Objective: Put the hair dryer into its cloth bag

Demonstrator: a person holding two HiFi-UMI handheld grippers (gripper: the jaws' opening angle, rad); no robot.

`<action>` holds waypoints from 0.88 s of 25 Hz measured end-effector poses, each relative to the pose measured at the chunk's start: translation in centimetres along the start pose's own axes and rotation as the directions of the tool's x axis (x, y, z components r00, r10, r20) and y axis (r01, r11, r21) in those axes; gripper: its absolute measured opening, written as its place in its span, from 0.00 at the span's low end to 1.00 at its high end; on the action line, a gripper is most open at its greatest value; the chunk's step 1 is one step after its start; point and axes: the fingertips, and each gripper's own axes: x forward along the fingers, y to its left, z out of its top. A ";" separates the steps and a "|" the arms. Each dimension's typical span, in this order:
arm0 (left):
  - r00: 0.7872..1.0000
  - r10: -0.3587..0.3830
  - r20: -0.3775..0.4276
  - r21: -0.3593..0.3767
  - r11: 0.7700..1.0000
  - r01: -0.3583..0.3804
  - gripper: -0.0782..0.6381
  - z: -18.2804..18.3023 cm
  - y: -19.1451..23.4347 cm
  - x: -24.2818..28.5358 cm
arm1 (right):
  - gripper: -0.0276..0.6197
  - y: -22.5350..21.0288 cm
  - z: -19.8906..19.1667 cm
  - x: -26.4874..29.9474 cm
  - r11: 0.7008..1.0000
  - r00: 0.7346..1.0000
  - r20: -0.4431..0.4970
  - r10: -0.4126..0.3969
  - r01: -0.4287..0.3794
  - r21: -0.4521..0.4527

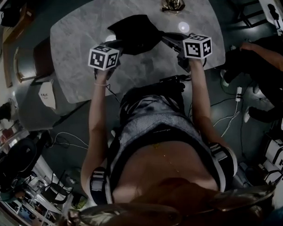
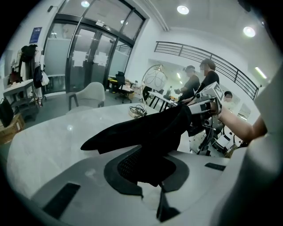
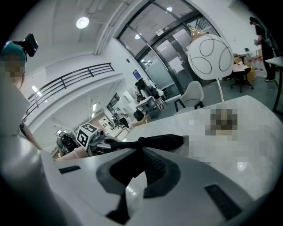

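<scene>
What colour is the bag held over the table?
The bag is black, clearest in the left gripper view.

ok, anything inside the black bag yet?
Can't tell. The cloth bag is held over the table, pinched by the left gripper and right gripper. Only its black outside shows in every view; the inside is covered by the cloth itself.

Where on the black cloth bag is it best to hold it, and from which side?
At its opposite edges, one from each side, as the left gripper and right gripper do: the cloth bag is limp, so two holds probably keep it spread.
</scene>
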 end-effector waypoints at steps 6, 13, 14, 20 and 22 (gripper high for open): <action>1.000 -0.005 -0.029 -0.027 1.000 0.004 0.15 -2.0 -0.2 1.0 | 0.16 -1.0 -2.9 0.5 0.999 0.998 -0.057 -0.041 0.042 0.012; 0.998 -0.015 -0.056 -0.054 0.998 0.012 0.15 -4.2 -0.8 2.1 | 0.16 -1.8 -5.4 0.8 0.997 0.994 -0.092 -0.065 0.068 0.035; 0.998 -0.015 -0.060 -0.056 0.998 0.011 0.15 -4.5 -0.9 2.2 | 0.16 -2.0 -5.7 0.9 0.996 0.992 -0.103 -0.076 0.080 0.033; 0.995 -0.010 -0.100 -0.063 0.998 0.004 0.15 -7.3 -1.3 3.5 | 0.16 -3.1 -8.4 1.8 0.992 0.979 -0.172 -0.112 0.120 0.038; 0.994 -0.013 -0.108 -0.075 0.997 0.005 0.15 -8.3 -1.6 3.9 | 0.16 -3.3 -9.4 1.8 0.991 0.974 -0.196 -0.118 0.127 0.038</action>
